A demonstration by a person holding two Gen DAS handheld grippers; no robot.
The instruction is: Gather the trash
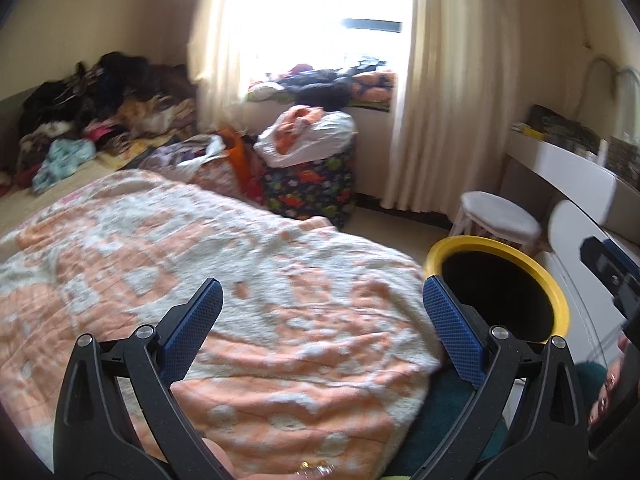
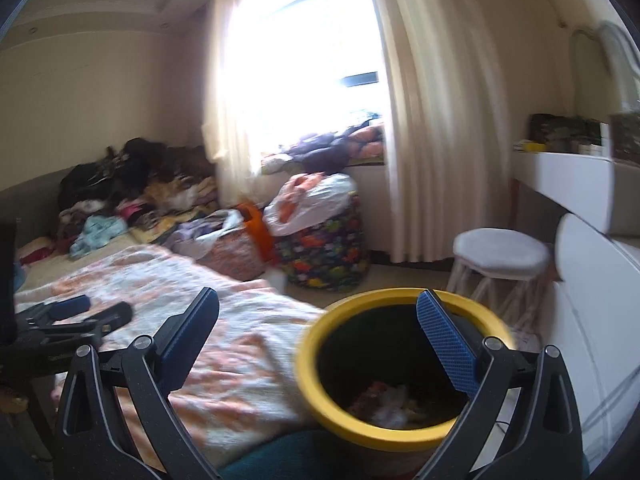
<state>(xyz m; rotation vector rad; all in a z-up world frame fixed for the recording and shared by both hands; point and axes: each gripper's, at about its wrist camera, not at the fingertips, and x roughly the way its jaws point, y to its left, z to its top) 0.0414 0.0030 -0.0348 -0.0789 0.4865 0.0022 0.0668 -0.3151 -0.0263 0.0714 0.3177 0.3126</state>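
Note:
A yellow-rimmed trash bin (image 2: 316, 392) with a dark inside stands beside the bed; crumpled trash (image 2: 388, 402) lies at its bottom. My right gripper (image 2: 320, 312) hangs open above the bin's near rim, nothing between its blue pads. In the left wrist view my left gripper (image 1: 322, 300) is open over the orange-and-white blanket (image 1: 248, 280), empty, with the bin (image 1: 556, 288) to its right. The right gripper (image 1: 612, 276) shows at that view's right edge, and the left gripper (image 2: 94, 310) shows at the left of the right wrist view.
A heap of clothes (image 1: 100, 104) fills the far side of the bed. A dinosaur-print hamper (image 1: 316, 188) with a white bag on top stands by the window. A white stool (image 2: 500, 256) and a white dresser (image 2: 592, 264) are at the right. A hand (image 1: 608, 396) holds the right gripper.

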